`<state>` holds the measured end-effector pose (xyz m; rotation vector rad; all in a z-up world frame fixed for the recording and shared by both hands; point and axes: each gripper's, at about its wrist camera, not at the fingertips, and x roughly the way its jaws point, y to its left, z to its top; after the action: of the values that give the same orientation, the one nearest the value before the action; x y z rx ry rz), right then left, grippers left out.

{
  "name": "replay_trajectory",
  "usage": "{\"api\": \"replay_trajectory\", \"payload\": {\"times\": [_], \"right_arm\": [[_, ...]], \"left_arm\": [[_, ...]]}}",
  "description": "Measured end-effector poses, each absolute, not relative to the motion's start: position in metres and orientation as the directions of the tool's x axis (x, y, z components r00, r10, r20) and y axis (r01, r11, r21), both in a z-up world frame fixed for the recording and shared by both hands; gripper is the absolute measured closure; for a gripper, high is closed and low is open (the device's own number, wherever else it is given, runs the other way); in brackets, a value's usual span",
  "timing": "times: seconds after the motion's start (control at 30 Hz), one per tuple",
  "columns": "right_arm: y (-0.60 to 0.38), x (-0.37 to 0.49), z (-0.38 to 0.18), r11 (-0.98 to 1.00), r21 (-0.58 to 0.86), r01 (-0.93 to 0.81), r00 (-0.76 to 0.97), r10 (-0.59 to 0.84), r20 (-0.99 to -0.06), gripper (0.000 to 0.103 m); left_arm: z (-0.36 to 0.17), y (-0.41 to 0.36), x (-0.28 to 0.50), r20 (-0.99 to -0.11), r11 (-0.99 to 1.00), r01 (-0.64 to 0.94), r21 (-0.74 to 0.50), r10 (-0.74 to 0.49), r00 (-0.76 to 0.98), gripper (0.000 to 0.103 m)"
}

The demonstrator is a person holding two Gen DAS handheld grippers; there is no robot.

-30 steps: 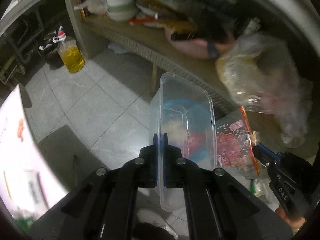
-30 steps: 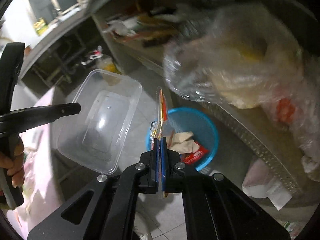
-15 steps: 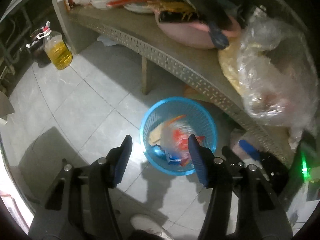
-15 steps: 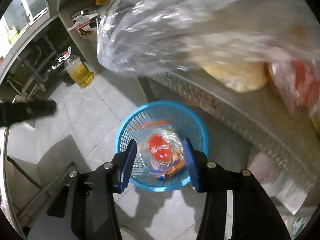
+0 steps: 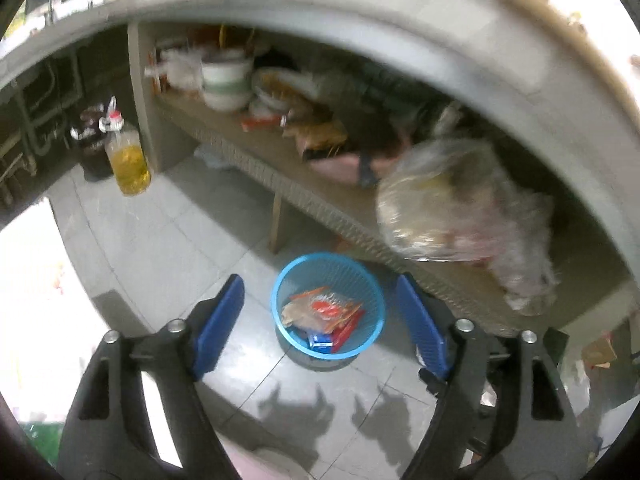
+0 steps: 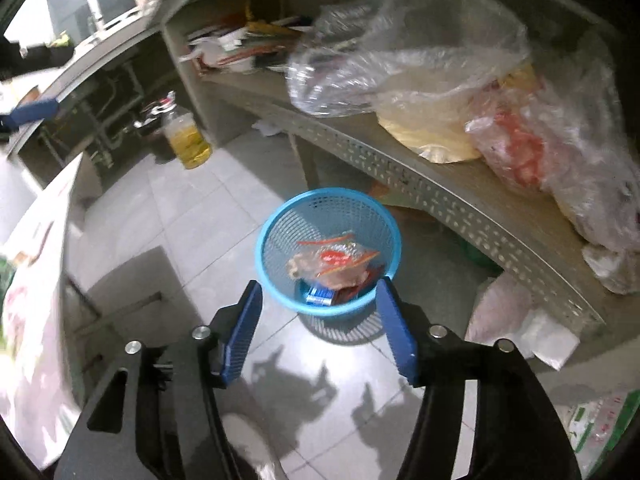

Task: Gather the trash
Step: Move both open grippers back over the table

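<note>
A blue mesh trash basket (image 5: pixel 280 292) (image 6: pixel 268 228) stands on the tiled floor below a low shelf. Inside lie a clear plastic wrapper with red print (image 5: pixel 326 308) (image 6: pixel 334 262), a small blue packet (image 5: pixel 320 342) (image 6: pixel 320 296) and other wrappers. My left gripper (image 5: pixel 320 316) is open and empty, held above the basket. My right gripper (image 6: pixel 318 312) is open and empty, also above the basket. One blue fingertip of the left gripper shows at the far left of the right wrist view (image 6: pixel 34 110).
A perforated low shelf (image 6: pixel 460 196) (image 5: pixel 320 204) carries clear plastic bags (image 6: pixel 432 68) (image 5: pixel 452 200), bowls (image 5: pixel 226 80) and clutter. A bottle of yellow liquid (image 5: pixel 128 156) (image 6: pixel 188 140) stands on the floor at the left. A white table (image 6: pixel 36 280) is at the left edge.
Both grippers opened and dropped their loads: the clear plastic box and the red-printed wrapper left the jaws. The wrapper now lies in the basket. Both grippers have risen away from the basket.
</note>
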<state>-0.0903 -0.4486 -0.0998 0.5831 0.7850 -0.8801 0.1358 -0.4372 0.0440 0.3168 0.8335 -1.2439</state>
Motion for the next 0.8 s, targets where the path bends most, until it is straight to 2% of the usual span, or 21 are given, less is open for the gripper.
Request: {"api": "replay_trajectory", "payload": {"times": [0.13,0.23,0.37,0.5,0.6,0.8], "right_arm": [[-0.409,-0.101,-0.063,0.556,0.124,0.822,0.427,-0.455,-0.781,0.032],[-0.377,-0.101,-0.031,0.598,0.099,0.795,0.454,-0.479,-0.752,0.022],[-0.341,-0.091,0.01,0.649,0.061,0.759,0.496,-0.514,-0.7,0.017],[-0.301,-0.063,0.04,0.749,0.055,0.661,0.596,-0.479,-0.645,0.011],[-0.274,-0.038,0.05,0.804,0.055,0.592,0.637,-0.426,-0.643,0.008],[-0.222,0.005,0.057,0.896,0.013,0.444,0.702,-0.338,-0.626,0.007]], "left_arm": [[0.072,-0.374,0.118,-0.657,0.311,0.929,-0.202,-0.746,0.107,0.023],[0.079,-0.326,0.107,-0.639,0.306,0.93,-0.205,-0.761,0.11,0.02],[0.08,-0.265,0.104,-0.612,0.313,0.908,-0.278,-0.786,0.084,0.016],[0.078,-0.193,0.111,-0.56,0.425,0.844,-0.326,-0.806,0.189,0.011],[0.073,-0.132,0.117,-0.556,0.571,0.767,-0.291,-0.754,0.35,0.01],[0.055,-0.031,0.133,-0.573,0.753,0.583,-0.305,-0.634,0.519,0.01]]}}
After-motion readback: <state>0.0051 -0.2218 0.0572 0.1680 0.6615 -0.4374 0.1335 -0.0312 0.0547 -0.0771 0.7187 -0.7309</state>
